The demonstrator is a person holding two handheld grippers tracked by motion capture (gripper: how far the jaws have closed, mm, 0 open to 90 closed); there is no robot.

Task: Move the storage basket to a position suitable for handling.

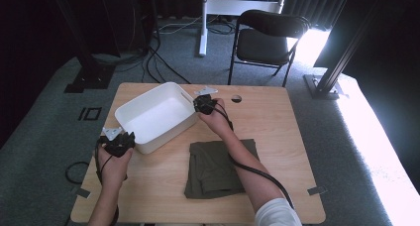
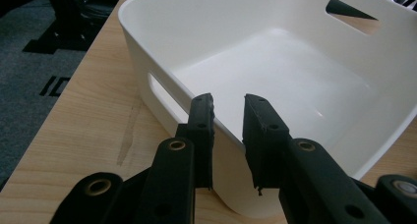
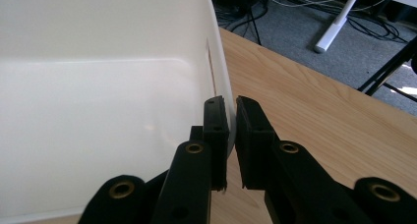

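White bin on the wooden table, beside folded cloth, is clamped at opposite rims by the left gripper and right gripper.

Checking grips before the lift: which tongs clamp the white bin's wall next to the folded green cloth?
The right tongs, on the bin wall beside the cloth; the left tongs clamp its near corner.

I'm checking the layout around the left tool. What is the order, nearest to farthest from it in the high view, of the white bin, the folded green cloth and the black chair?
1. White bin: its near corner wall is clamped in the left tool.
2. Folded green cloth: on the table, to the right.
3. Black chair: on the floor beyond the table.
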